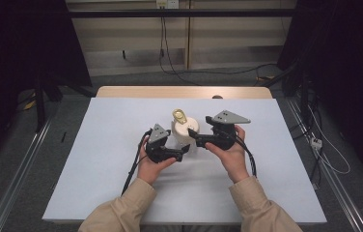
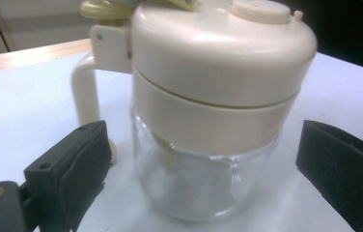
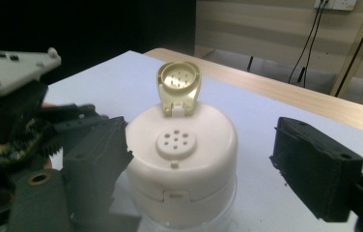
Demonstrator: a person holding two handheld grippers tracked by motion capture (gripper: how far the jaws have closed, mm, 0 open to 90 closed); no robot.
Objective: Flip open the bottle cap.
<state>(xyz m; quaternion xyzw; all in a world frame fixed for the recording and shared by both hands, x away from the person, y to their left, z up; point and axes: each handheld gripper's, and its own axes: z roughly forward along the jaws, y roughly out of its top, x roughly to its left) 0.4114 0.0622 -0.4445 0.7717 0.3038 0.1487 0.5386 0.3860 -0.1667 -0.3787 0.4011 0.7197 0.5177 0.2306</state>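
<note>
A glass jar (image 1: 185,134) with a cream plastic lid (image 3: 182,154) stands upright at the middle of the white table (image 1: 107,145). Its yellowish flip cap (image 3: 178,87) is raised, baring several shaker holes (image 3: 175,142). A cream handle (image 2: 85,92) runs down the jar's side. My left gripper (image 2: 203,179) is open, one jaw on each side of the glass body (image 2: 194,183), both apart from it. My right gripper (image 3: 203,164) is open around the lid; its left jaw sits right against the lid and its right jaw stands well off. In the high view the left gripper (image 1: 185,151) and right gripper (image 1: 192,138) meet at the jar.
A wooden strip (image 1: 184,92) borders the table's far edge, with a small dark object (image 1: 216,97) on it. Metal rails (image 1: 20,174) run along both sides on the floor. Cables (image 1: 170,63) trail behind the table. Dark curtains stand at left and right.
</note>
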